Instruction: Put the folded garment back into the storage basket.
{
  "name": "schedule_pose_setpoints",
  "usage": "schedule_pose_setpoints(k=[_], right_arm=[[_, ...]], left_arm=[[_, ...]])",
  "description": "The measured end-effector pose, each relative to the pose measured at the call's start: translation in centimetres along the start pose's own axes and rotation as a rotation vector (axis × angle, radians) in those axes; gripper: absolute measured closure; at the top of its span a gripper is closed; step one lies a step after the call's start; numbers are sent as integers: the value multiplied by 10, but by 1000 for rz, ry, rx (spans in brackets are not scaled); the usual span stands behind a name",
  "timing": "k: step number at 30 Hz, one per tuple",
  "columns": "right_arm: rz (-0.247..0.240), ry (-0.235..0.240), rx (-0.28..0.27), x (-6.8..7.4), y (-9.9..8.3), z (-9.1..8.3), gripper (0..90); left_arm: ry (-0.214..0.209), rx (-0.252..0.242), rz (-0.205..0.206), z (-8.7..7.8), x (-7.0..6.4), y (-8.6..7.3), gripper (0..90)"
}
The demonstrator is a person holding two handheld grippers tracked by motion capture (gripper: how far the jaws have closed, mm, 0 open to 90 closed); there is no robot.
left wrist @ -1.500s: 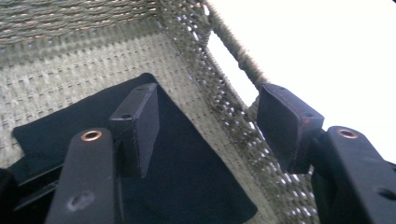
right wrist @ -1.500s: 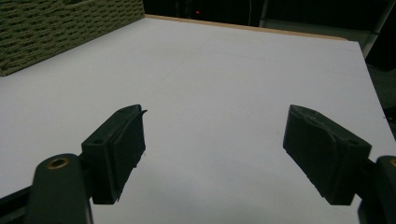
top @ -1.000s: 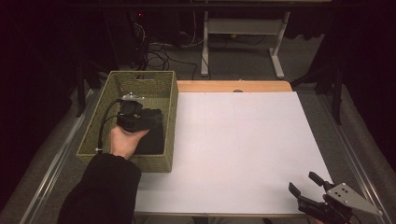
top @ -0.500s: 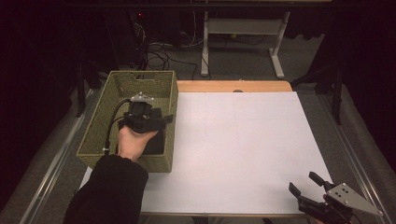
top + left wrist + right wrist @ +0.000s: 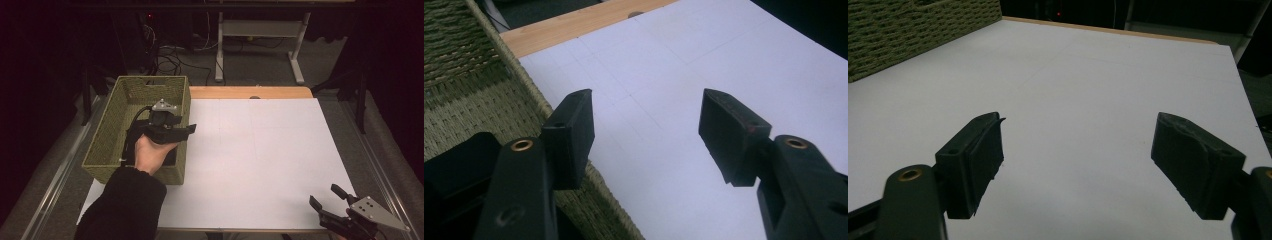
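The left gripper (image 5: 189, 129) hangs over the right rim of the woven basket (image 5: 107, 150), jaws apart and empty. Lowered here, one jaw could catch the rim and tip it. The right gripper (image 5: 327, 198) waits near the desk (image 5: 260, 150) edge, jaws apart.

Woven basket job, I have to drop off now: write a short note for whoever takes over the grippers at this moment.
Left gripper: open, holding nothing, held over the right wall of the woven basket, jaws pointing out toward the white sheet.
Right gripper: open, empty, low at the near right corner of the sheet.
Done: nothing lies on the sheet.
Left: the basket's inside is mostly hidden by the hand; look inside before the next grasp.
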State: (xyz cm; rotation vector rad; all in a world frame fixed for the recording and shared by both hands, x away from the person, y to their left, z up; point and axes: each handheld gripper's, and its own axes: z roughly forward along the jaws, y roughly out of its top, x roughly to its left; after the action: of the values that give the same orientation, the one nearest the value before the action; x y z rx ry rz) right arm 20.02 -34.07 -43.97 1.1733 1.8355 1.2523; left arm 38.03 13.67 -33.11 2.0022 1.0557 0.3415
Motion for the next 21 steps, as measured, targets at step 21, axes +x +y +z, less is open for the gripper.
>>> schedule_pose_setpoints(k=[21], right_arm=[[-2,3,-2,0,0,0,215]], left_arm=[[-60,-3,45,17,-39,1,367]])
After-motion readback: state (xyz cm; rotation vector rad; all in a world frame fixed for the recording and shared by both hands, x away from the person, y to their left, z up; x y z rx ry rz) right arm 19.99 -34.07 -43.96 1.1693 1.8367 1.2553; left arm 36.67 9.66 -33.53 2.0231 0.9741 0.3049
